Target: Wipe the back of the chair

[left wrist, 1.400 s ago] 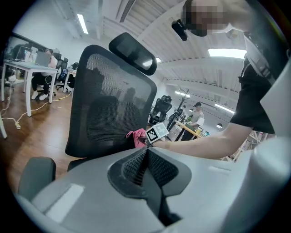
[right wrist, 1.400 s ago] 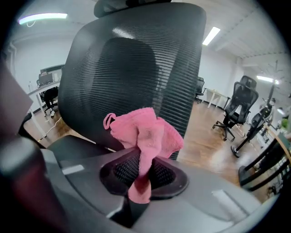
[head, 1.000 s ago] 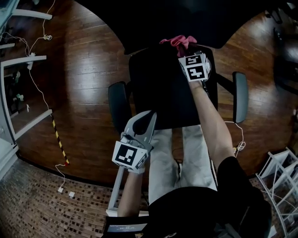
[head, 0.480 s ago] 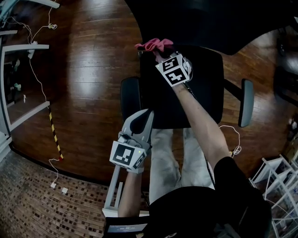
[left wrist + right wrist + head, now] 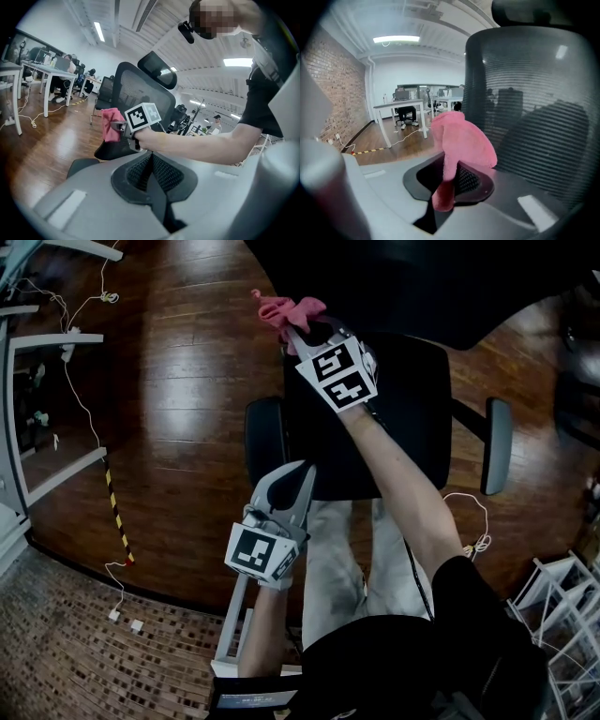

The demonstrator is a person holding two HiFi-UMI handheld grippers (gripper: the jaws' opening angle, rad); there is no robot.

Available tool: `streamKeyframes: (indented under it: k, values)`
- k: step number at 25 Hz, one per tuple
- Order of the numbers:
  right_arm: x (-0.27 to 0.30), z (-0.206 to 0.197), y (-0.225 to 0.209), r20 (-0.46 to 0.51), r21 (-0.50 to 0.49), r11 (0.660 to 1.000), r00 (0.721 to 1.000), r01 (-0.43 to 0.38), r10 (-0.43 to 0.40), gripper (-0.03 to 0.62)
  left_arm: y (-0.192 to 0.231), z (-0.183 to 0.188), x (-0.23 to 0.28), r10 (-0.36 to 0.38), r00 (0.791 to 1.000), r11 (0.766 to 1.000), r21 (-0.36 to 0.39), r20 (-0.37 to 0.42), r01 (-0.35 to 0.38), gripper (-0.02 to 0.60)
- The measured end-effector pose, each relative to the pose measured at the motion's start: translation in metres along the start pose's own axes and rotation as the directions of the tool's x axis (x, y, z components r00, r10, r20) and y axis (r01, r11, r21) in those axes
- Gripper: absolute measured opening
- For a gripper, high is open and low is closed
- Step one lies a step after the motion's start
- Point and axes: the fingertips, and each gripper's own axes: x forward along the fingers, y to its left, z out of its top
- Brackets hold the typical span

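Only gripper views show the backrest mesh: right tongs clamp pink cloth beside it, left tongs closed, empty.

The right gripper has its jaws closed on a pink cloth, which bunches up at the centre of the frame, just beside the dark mesh chair back filling the right side. A brick wall runs down the left, white desks stand centre-left in the distance, and a ceiling light glows at upper left.
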Motion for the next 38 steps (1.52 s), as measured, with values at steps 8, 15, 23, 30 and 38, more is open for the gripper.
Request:
streamKeyframes:
  k: [8,15,23,30,38]
  values:
    - [-0.073,-0.002,-0.097,0.045,0.099,0.988,0.991,0.118,-0.123,0.04,-0.044,0.012,0.038,-0.066,0.997,0.996,0.057,-0.027,0.068,-0.009]
    - [-0.152,-0.054,-0.196,-0.009,0.195,0.943,0.962,0.269,-0.273,0.041,-0.099,0.012,0.083,-0.161,0.983,0.979,0.112,-0.084,0.17,-0.009]
    - [-0.229,-0.099,-0.277,-0.052,0.269,0.884,0.922,0.382,-0.383,0.041,-0.15,0.009,0.123,-0.223,0.968,0.96,0.148,-0.115,0.239,-0.009]
    - [-0.287,-0.128,-0.329,-0.121,0.362,0.768,0.844,0.528,-0.523,0.041,-0.171,0.01,0.134,-0.23,0.966,0.956,0.157,-0.121,0.248,-0.009]
    - [-0.272,-0.078,-0.313,-0.079,0.368,0.793,0.866,0.486,-0.494,0.041,-0.157,0.004,0.117,-0.223,0.97,0.963,0.133,-0.099,0.235,-0.009]
